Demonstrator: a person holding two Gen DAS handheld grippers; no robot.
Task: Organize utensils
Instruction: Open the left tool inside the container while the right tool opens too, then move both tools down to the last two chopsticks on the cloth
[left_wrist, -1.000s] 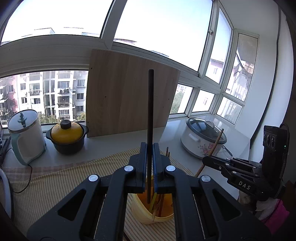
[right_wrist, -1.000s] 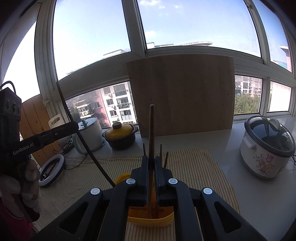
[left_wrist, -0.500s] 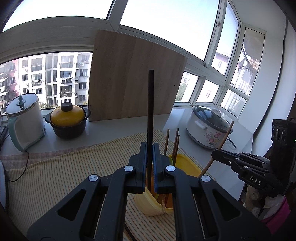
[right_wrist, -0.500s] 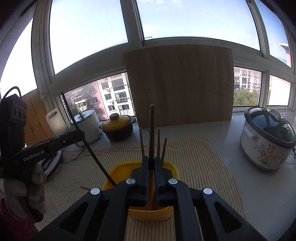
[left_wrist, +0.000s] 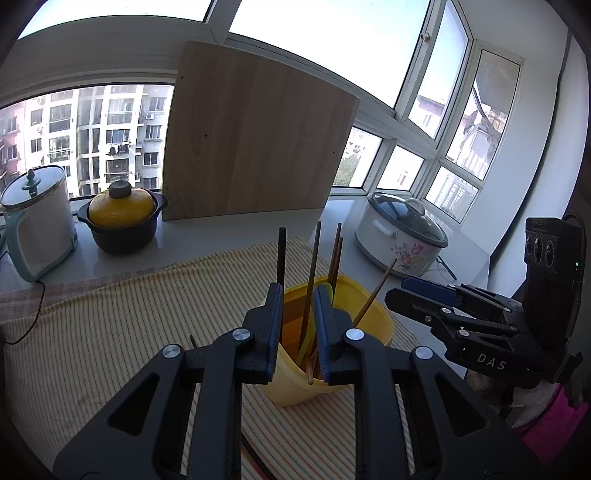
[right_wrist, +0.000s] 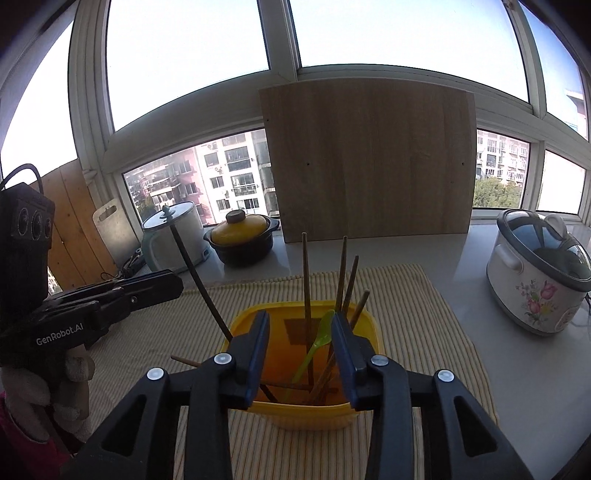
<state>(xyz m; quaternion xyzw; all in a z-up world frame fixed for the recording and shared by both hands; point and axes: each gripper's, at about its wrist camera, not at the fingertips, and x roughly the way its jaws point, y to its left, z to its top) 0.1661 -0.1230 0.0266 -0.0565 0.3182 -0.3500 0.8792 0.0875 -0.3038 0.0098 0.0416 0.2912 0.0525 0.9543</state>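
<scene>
A yellow container (left_wrist: 373, 314) (right_wrist: 306, 410) stands on the striped cloth and holds several brown chopsticks (right_wrist: 306, 273) and a green spoon (right_wrist: 317, 343). A black chopstick (left_wrist: 281, 254) (right_wrist: 199, 280) leans in it at its left side. My left gripper (left_wrist: 298, 325) is open just above the container's near rim, and it shows at the left of the right wrist view (right_wrist: 162, 286). My right gripper (right_wrist: 299, 343) is open and empty over the container; it also shows in the left wrist view (left_wrist: 417, 291). A brown chopstick (right_wrist: 184, 360) lies on the cloth left of the container.
A wooden board (left_wrist: 255, 140) leans on the window. A kettle (left_wrist: 35, 221), a yellow-lidded pot (left_wrist: 122, 218) and a floral rice cooker (left_wrist: 400, 236) stand on the counter behind the striped cloth (left_wrist: 110, 332).
Both grippers have opened. The black chopstick from the left and the brown chopstick from the right now stand in the yellow container.
</scene>
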